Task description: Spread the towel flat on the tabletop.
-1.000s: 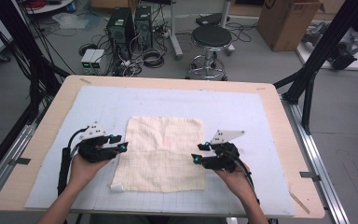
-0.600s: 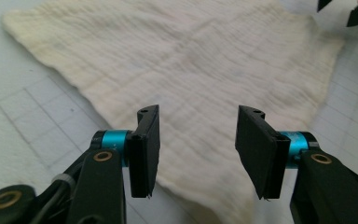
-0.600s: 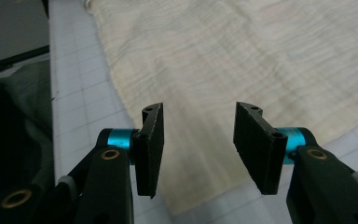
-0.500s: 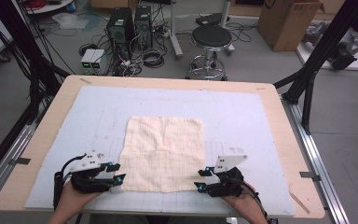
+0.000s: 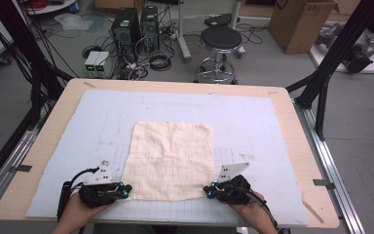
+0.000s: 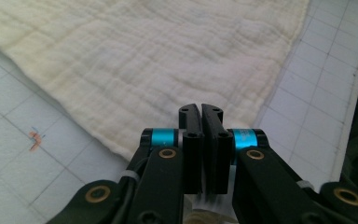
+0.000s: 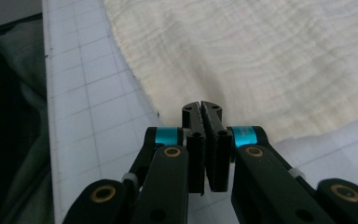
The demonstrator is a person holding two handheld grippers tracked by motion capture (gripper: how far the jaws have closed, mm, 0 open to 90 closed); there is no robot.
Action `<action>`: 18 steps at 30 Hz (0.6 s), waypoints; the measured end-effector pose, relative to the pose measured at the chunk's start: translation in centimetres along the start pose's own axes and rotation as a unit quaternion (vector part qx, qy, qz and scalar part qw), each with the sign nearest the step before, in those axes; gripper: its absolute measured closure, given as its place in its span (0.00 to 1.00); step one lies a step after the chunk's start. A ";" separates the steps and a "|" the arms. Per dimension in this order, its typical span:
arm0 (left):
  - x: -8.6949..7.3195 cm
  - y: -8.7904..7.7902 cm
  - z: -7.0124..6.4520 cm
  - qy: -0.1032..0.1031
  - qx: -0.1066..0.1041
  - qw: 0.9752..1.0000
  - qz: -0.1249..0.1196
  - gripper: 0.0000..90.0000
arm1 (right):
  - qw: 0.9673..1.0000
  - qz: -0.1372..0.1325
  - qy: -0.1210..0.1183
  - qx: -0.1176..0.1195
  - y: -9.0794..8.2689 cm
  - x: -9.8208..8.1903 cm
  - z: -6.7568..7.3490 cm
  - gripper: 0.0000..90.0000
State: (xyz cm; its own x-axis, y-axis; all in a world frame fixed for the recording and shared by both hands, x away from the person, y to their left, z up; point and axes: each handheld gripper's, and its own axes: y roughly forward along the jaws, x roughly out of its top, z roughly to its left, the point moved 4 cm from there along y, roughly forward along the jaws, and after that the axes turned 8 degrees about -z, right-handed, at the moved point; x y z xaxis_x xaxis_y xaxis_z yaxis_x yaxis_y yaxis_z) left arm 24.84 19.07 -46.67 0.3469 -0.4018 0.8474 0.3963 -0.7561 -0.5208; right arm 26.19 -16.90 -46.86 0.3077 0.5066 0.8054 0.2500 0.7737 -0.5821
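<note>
Left claw [image 5: 124,189] has just pinched the cloth's [image 5: 171,158] near corner; right claw [image 5: 208,190] likewise, both clamped tight on the surface [image 5: 272,126].

The cream cloth [image 5: 171,161] looks soft, crinkled and matt; the gridded mat [image 5: 253,122] smooth; the table [image 5: 68,102] rim pale wood.
</note>
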 end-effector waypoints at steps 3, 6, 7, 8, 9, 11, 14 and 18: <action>0.1 -0.2 -0.3 0.007 0.002 1.000 -0.003 0.99 | 1.000 0.000 0.011 0.010 -0.2 -0.1 0.2 0.99; 0.1 -0.5 -0.8 0.016 0.000 1.000 -0.009 0.99 | 1.000 -0.002 0.018 0.016 -0.5 -0.3 0.5 0.99; 0.1 -0.7 -0.9 0.015 -0.001 1.000 -0.011 0.99 | 1.000 -0.003 0.016 0.014 -0.6 -0.3 0.6 0.99; 0.0 -0.8 -1.0 0.016 -0.003 1.000 -0.012 0.99 | 1.000 -0.004 0.016 0.016 -0.7 -0.3 0.7 0.99; 0.0 -0.9 -1.2 0.018 -0.002 1.000 -0.013 0.99 | 1.000 -0.006 0.014 0.014 -0.8 -0.3 0.8 0.99; -0.1 -1.1 -1.4 0.017 -0.005 1.000 -0.016 0.99 | 1.000 -0.010 0.016 0.013 -1.0 -0.3 0.8 0.99; -0.2 -1.1 -1.5 0.024 -0.005 1.000 -0.012 0.97 | 1.000 -0.013 0.022 0.013 -1.3 -0.5 0.6 0.99; -0.1 -0.9 -1.3 0.016 -0.007 1.000 -0.014 0.79 | 1.000 -0.010 0.017 0.012 -1.3 -0.5 0.7 0.99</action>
State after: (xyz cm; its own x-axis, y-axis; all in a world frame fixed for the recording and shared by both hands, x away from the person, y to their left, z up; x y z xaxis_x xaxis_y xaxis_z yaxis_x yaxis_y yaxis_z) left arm 23.35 19.13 -46.17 0.3088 -0.3953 0.8651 0.3943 -0.7745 -0.4947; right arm 25.05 -17.83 -46.41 0.3330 0.4779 0.8129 0.2346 0.7930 -0.5623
